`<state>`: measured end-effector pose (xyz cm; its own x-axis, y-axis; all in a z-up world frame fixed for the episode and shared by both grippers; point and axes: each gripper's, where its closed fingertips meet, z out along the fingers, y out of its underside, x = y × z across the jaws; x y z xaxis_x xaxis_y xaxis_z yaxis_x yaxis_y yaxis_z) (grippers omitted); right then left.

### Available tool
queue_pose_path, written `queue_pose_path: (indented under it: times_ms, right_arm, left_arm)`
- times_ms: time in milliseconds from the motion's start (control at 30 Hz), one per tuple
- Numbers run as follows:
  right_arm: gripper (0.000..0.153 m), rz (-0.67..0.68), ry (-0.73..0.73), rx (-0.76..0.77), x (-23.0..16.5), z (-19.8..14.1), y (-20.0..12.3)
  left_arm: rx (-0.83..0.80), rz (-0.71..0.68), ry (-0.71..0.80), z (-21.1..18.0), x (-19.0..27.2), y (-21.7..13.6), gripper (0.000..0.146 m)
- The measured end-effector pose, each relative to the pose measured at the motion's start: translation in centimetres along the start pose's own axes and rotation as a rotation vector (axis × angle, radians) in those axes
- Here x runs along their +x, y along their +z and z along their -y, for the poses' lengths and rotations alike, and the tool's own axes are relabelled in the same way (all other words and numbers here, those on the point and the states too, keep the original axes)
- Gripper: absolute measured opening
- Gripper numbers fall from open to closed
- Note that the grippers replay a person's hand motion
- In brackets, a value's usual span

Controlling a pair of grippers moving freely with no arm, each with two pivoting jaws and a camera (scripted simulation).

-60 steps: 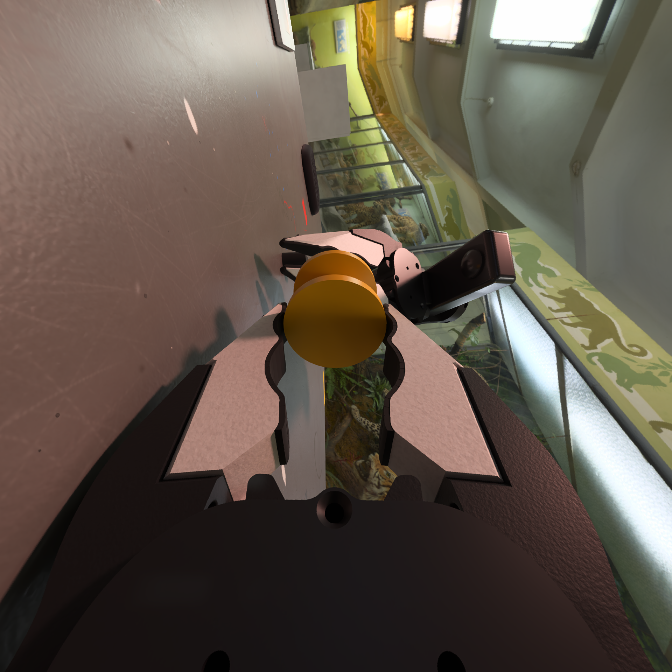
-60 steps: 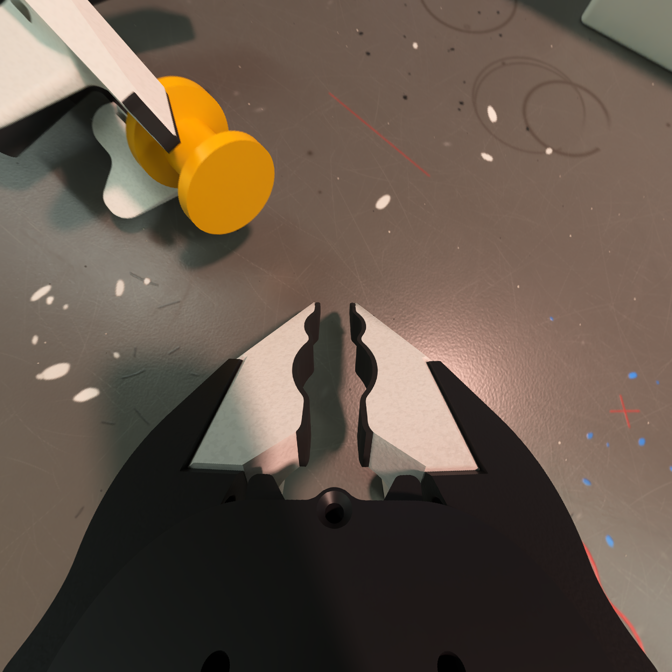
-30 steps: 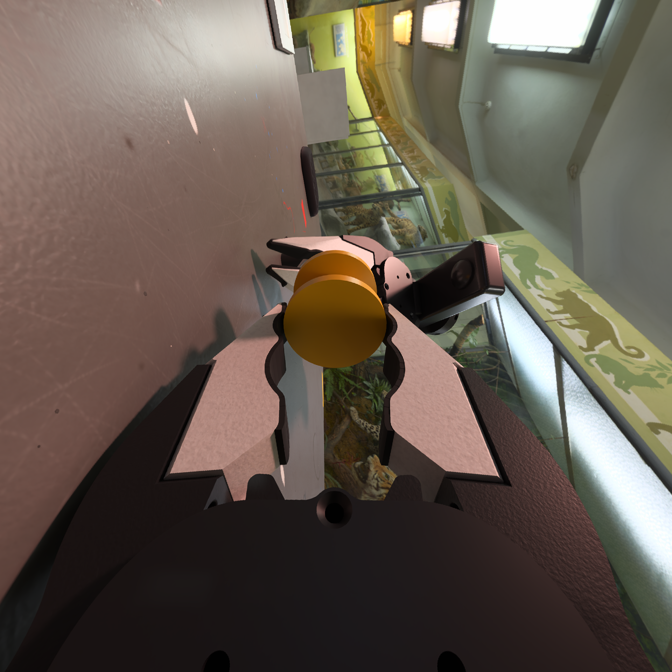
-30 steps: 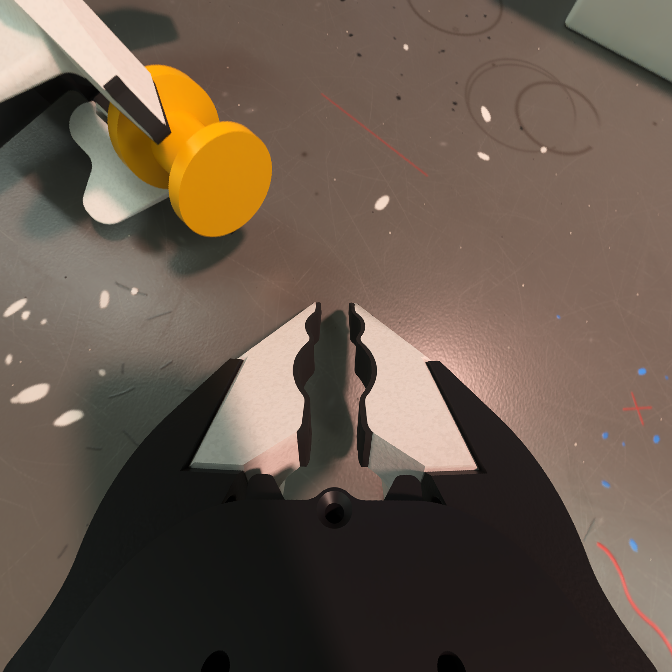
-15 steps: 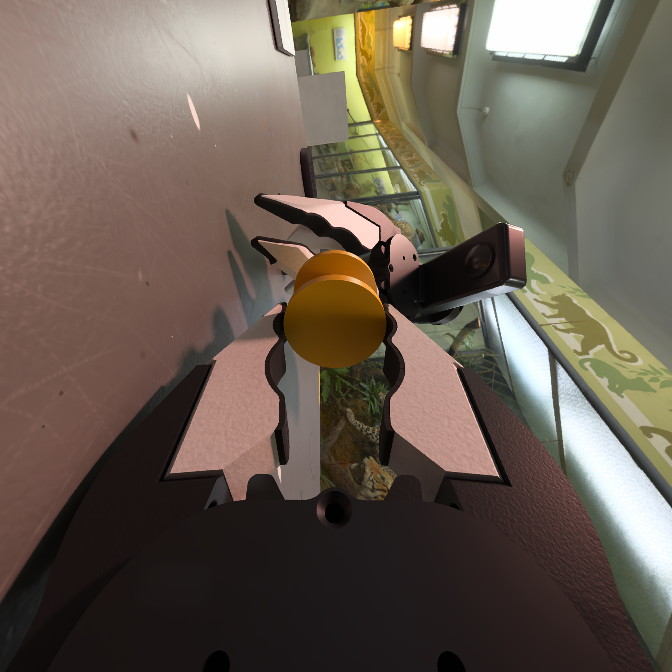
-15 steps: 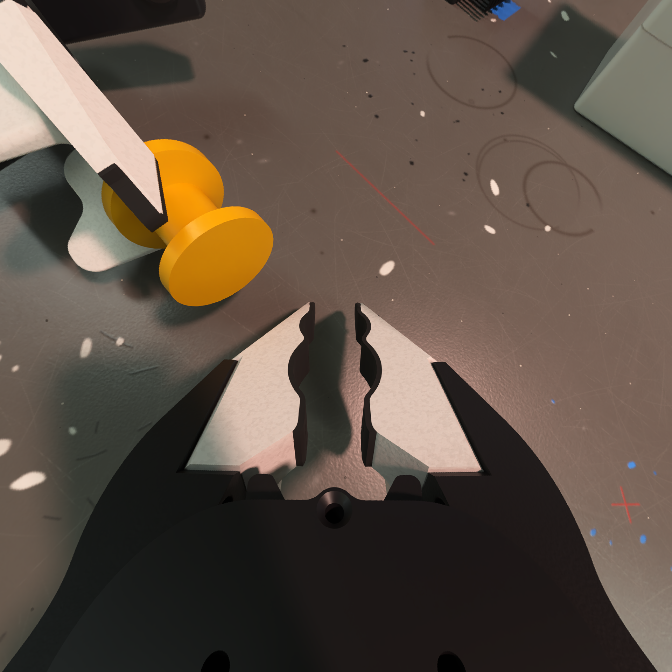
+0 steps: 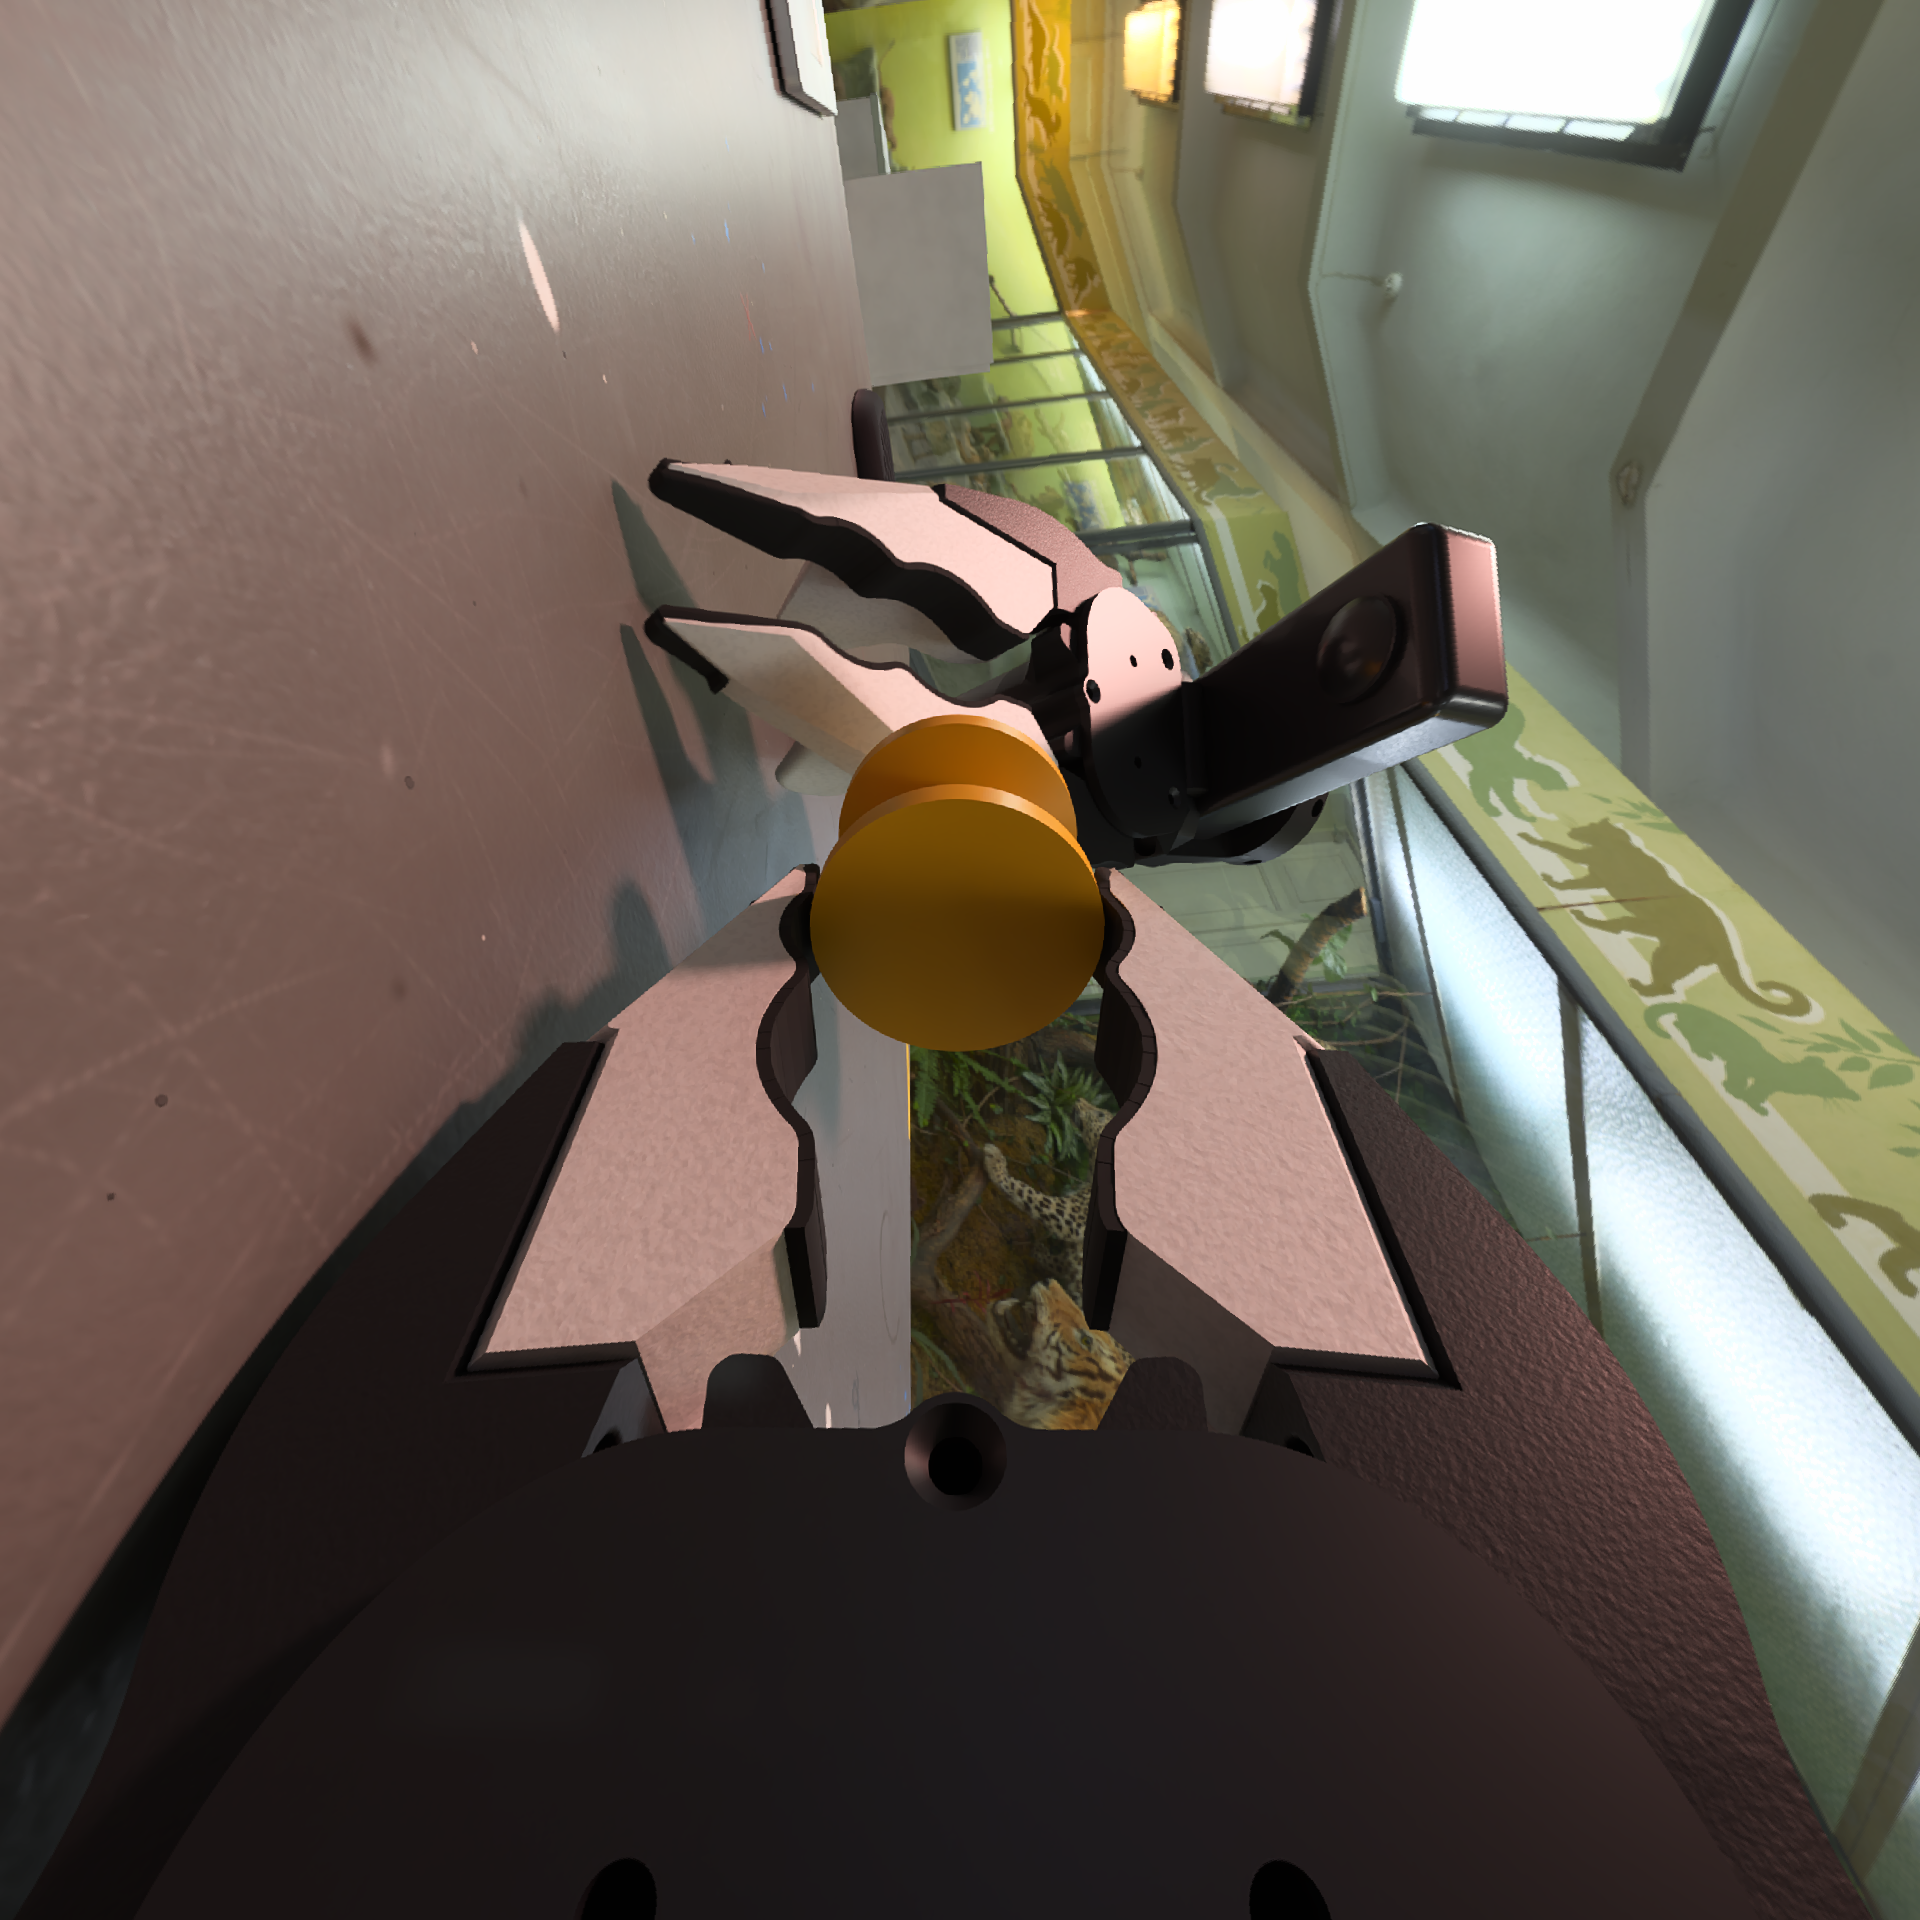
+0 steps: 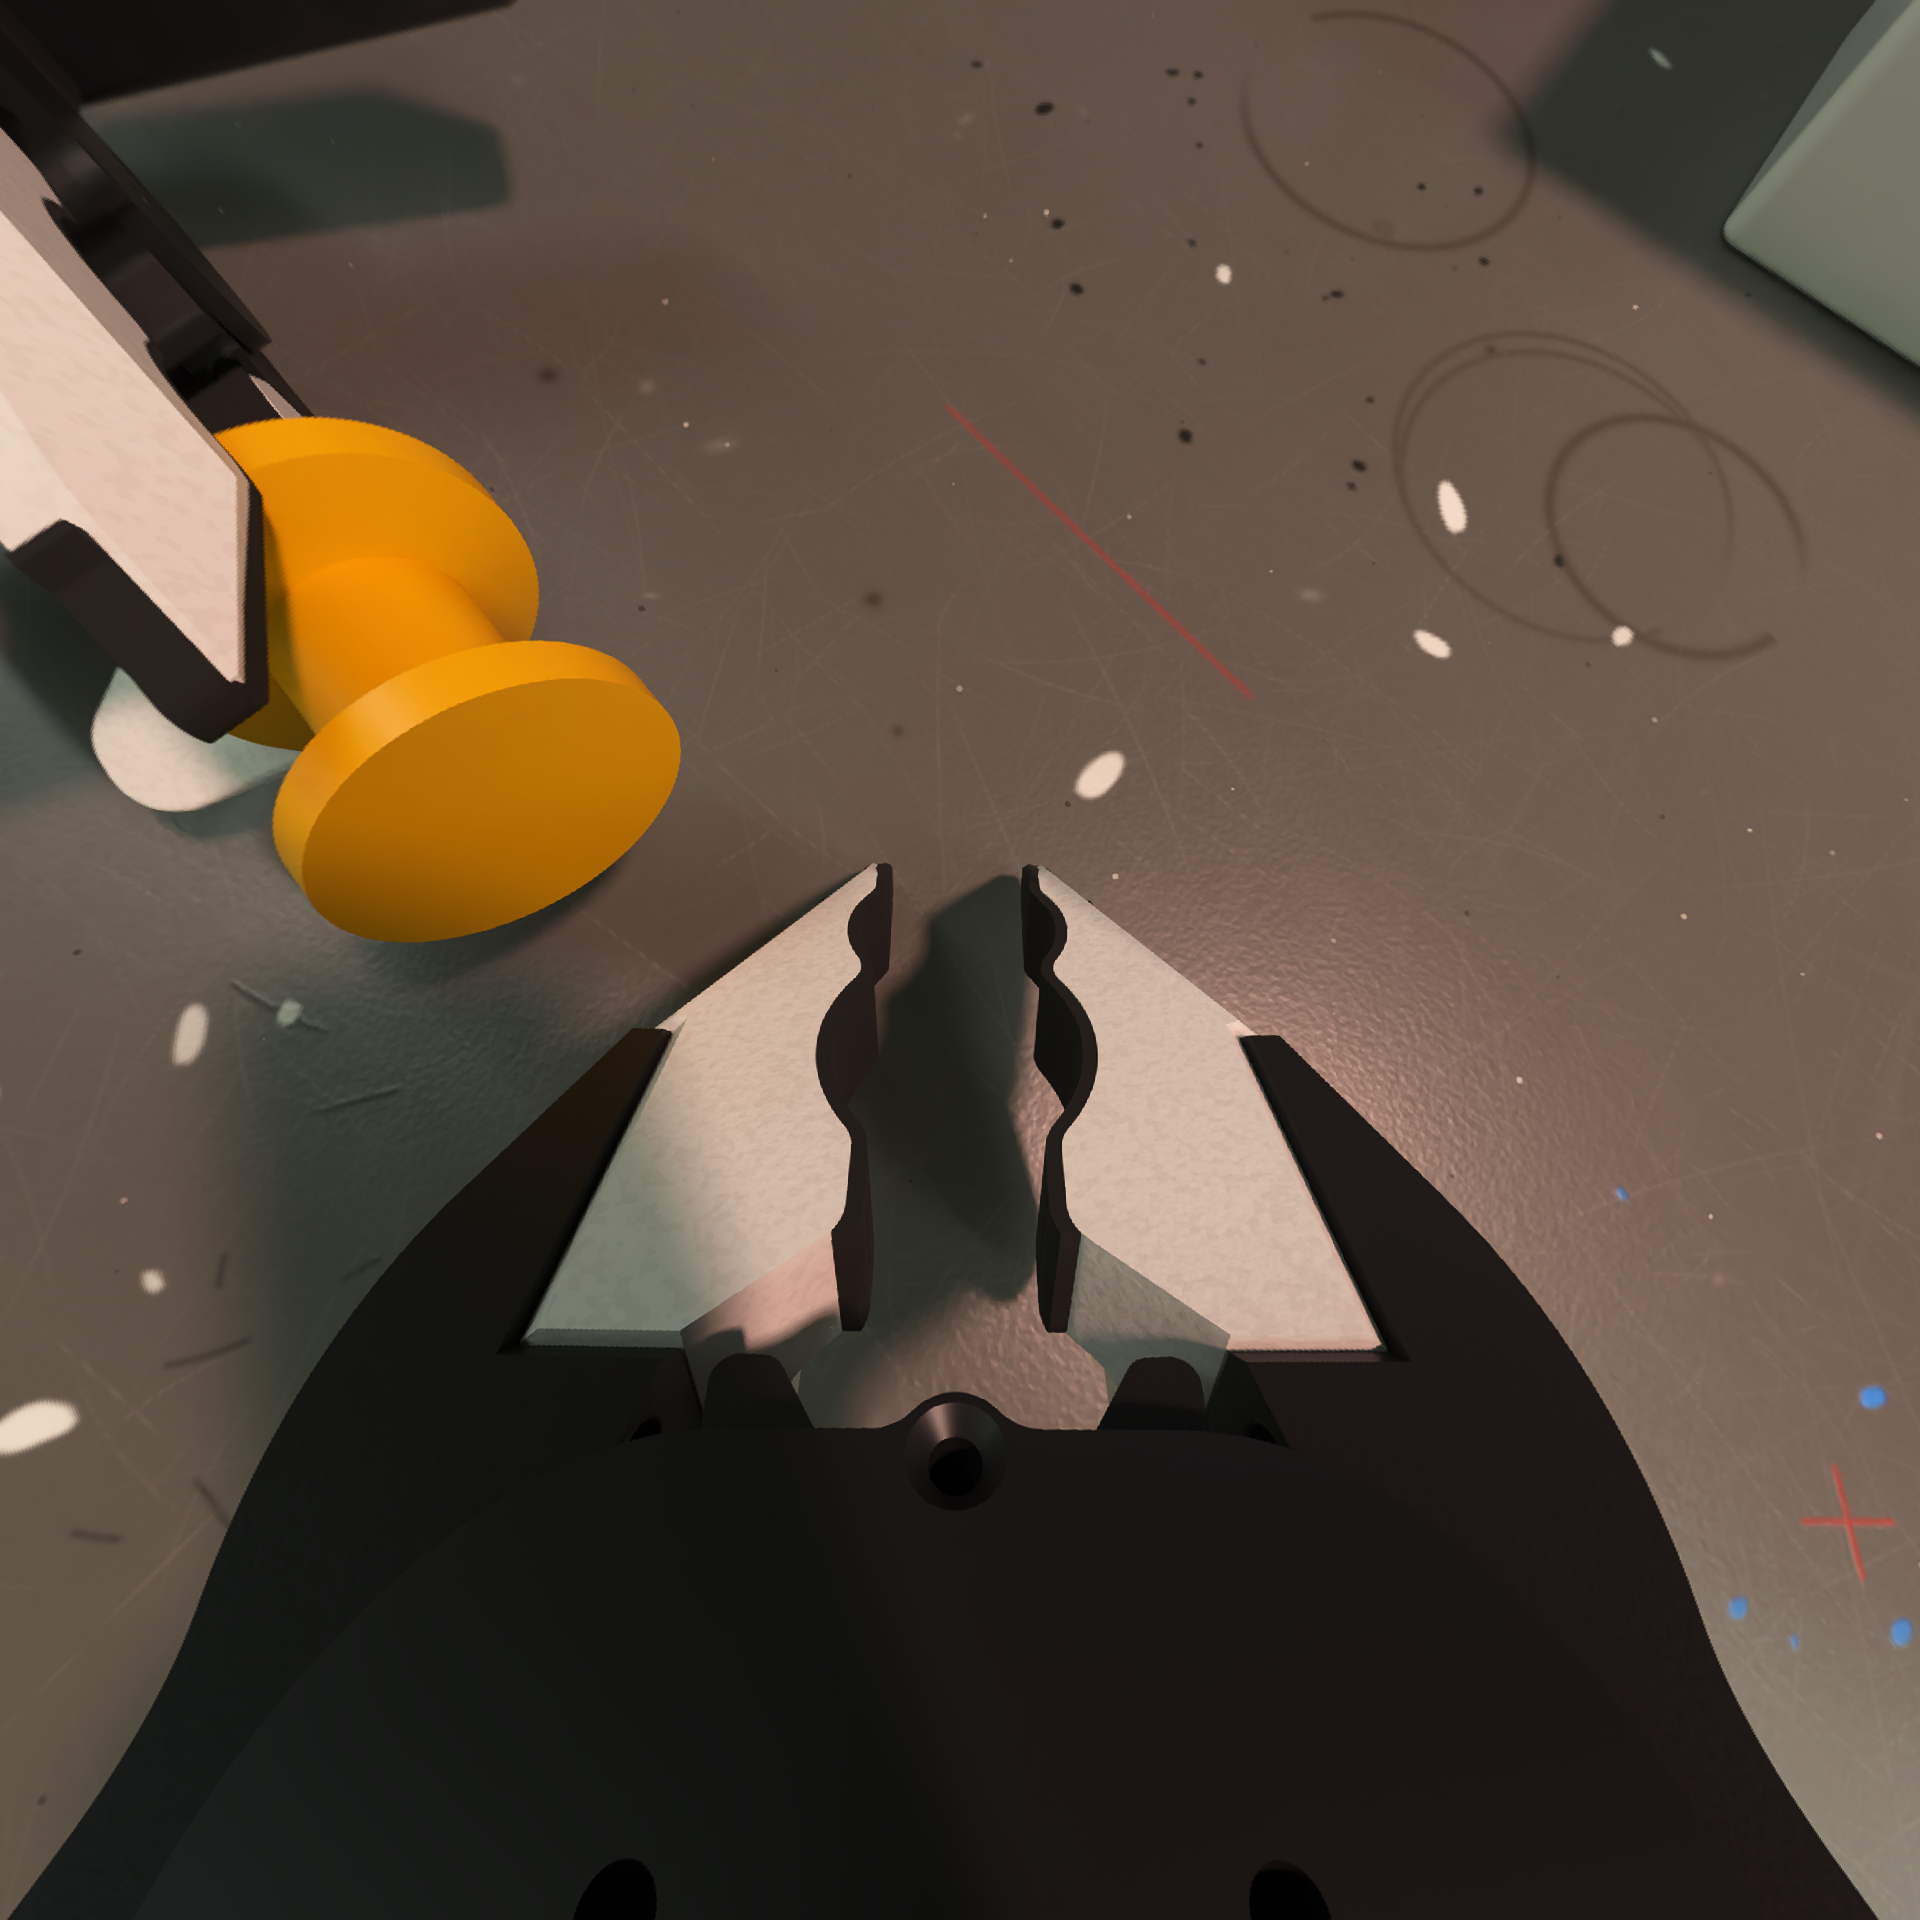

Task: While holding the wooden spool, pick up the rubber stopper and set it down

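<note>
Right gripper [image 8: 956, 883]: risen, parted further, empty. Left gripper [image 7: 951, 914]: clamped on wooden spool [image 8: 416, 665], beside it. Rubber stopper: not visible; probably light, grippy; take by its sides.

scuffed grey table [image 8: 1351, 935], pale green box [image 8: 1849, 208] at its edge

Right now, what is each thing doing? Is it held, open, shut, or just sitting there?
left gripper: shut on the wooden spool.
wooden spool: orange, held off the table by its waist, lying sideways.
right gripper: open a little, empty, pointing down at the table.
table: bare under the right gripper, speckled and scratched.
pale box: sitting on the table at the far corner.
rubber stopper: not in view.
</note>
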<state>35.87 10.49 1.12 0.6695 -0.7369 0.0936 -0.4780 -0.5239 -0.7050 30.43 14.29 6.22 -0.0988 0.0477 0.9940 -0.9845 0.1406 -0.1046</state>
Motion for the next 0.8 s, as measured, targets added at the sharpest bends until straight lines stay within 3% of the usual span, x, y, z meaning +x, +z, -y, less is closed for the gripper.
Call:
queue_pose_path:
  times_ms: [133,300,533,800]
  right_arm:
    - [0.024,0.023,0.031,0.059,0.2,1.1,-1.6]
    - [0.024,0.216,-0.022,0.217,-2.1,5.3,-4.7]
    - [0.024,0.371,-0.154,0.182,-4.7,7.1,-4.5]
    - [0.024,0.384,-0.168,0.129,-5.4,6.8,-3.4]
  left_arm:
    - [-0.008,0.004,0.005,-0.1,-0.1,0.0,0.052]
    - [-0.023,0.029,0.024,-0.4,-0.3,0.2,0.052]
    - [-0.065,0.046,0.041,-0.9,-0.5,0.3,0.052]
    - [-0.082,0.063,0.052,-1.2,-0.7,0.5,0.052]
